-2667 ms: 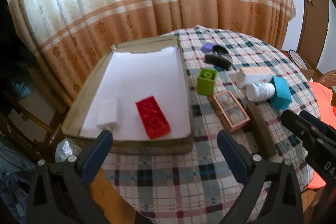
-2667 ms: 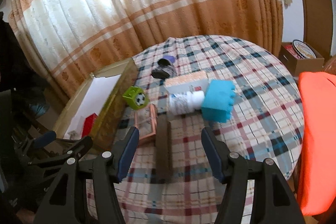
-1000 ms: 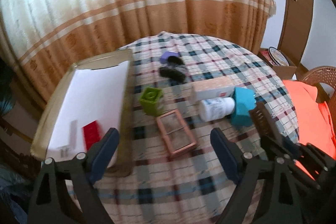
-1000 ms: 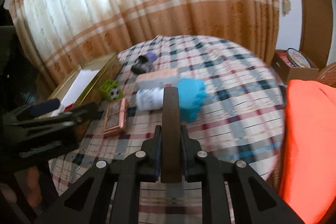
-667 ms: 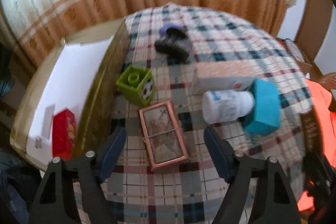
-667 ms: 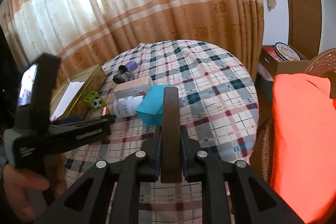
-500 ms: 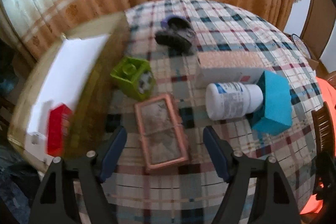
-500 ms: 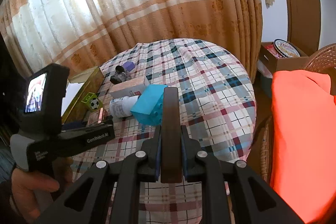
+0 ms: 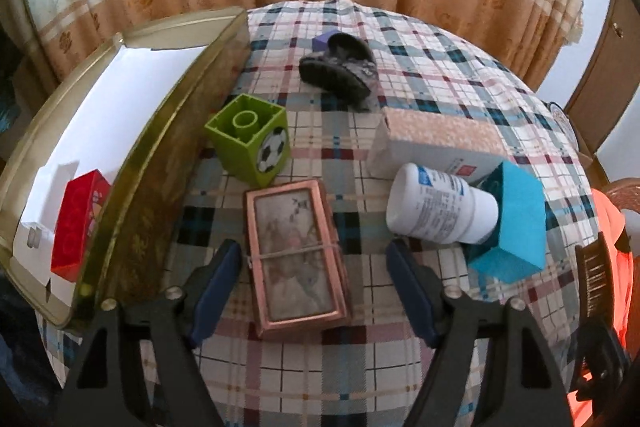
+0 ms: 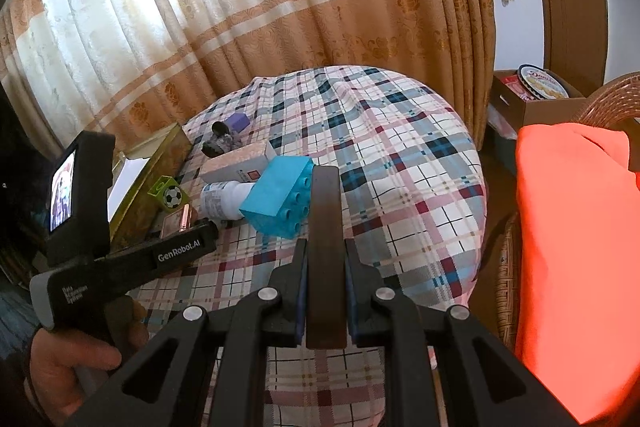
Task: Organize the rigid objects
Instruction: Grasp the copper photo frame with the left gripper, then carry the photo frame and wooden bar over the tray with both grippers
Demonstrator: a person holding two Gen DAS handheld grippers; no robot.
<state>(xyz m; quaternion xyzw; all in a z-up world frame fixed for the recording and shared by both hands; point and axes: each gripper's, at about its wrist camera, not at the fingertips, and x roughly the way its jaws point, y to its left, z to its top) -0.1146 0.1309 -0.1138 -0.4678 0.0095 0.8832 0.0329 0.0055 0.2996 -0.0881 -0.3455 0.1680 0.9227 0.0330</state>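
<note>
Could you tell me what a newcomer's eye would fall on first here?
Probably the dark brown bar clamped upright in the right gripper. Next, the left gripper, its jaws just closing, straddles a copper-framed case on the plaid tablecloth, beside a gold tray holding a red brick.

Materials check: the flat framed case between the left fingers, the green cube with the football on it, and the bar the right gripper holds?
Flat framed case: rose-gold rim with a metallic sheen, likely metal or plated plastic; the clear panel looks like glass or acrylic.
Green cube: moulded glossy plastic, with a hollow tube inside and a printed football.
Dark bar: matte brown, possibly wood; comb-like teeth show in the left wrist view.
</note>
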